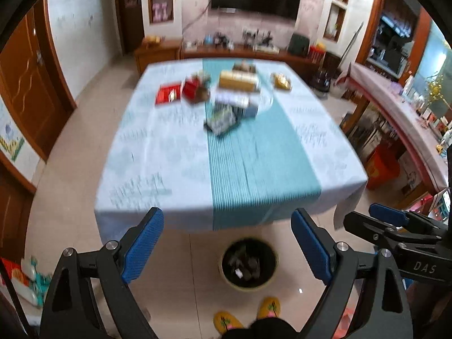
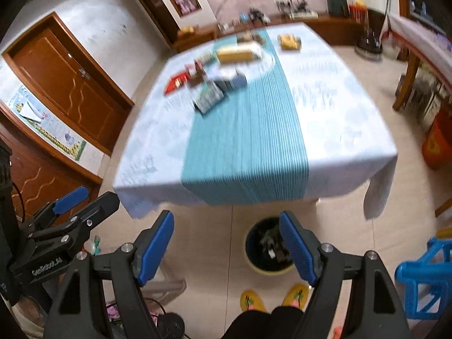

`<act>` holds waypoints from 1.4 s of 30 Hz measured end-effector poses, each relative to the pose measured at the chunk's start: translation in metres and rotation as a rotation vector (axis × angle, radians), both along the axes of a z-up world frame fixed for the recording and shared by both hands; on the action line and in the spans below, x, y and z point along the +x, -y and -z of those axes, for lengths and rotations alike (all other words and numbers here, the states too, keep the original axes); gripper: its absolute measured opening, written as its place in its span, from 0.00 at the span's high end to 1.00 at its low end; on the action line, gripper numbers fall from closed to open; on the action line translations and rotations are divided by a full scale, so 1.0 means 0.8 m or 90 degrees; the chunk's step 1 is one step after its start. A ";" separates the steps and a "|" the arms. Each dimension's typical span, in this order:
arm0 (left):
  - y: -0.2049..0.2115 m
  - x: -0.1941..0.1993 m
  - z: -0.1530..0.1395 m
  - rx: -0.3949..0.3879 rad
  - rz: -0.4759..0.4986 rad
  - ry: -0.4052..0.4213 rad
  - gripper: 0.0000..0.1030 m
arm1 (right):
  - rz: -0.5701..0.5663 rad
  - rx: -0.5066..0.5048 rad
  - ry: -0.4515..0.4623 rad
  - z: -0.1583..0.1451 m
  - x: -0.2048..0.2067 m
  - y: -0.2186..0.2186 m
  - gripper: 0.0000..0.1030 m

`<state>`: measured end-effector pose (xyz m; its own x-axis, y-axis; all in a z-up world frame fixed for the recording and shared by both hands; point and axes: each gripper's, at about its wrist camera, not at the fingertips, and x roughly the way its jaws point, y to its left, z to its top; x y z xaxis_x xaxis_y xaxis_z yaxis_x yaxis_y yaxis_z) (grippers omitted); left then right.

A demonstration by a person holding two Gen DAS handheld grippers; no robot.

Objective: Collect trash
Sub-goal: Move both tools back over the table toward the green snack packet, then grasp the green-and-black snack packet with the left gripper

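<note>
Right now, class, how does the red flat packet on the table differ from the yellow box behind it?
The red packet lies flat on the white cloth, left of the teal runner. The yellow box stands taller, looks longer and sits on the runner. Both are blurred and untouched.

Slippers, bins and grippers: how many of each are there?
Yellow slippers: 2
Trash bin: 1
Grippers, left gripper and right gripper: 2
Total: 5
</note>
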<state>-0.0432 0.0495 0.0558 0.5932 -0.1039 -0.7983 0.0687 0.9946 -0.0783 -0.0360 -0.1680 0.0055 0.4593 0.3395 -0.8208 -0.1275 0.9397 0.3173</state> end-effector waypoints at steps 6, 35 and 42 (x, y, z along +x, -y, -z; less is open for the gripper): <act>0.004 0.009 -0.051 0.013 0.038 0.079 0.12 | 0.009 -0.007 0.085 -0.060 0.008 -0.005 0.25; 0.061 0.356 0.166 0.140 0.113 -0.187 0.12 | -0.143 -0.029 0.054 0.004 0.334 0.032 0.25; 0.063 0.403 0.211 0.176 0.096 -0.219 0.12 | -0.214 -0.025 0.011 0.051 0.410 0.017 0.25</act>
<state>0.2789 -0.0007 -0.1133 0.2837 0.0760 -0.9559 0.2305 0.9622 0.1449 0.2917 -0.1813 -0.0350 0.3417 0.4427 -0.8290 -0.4370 0.8558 0.2769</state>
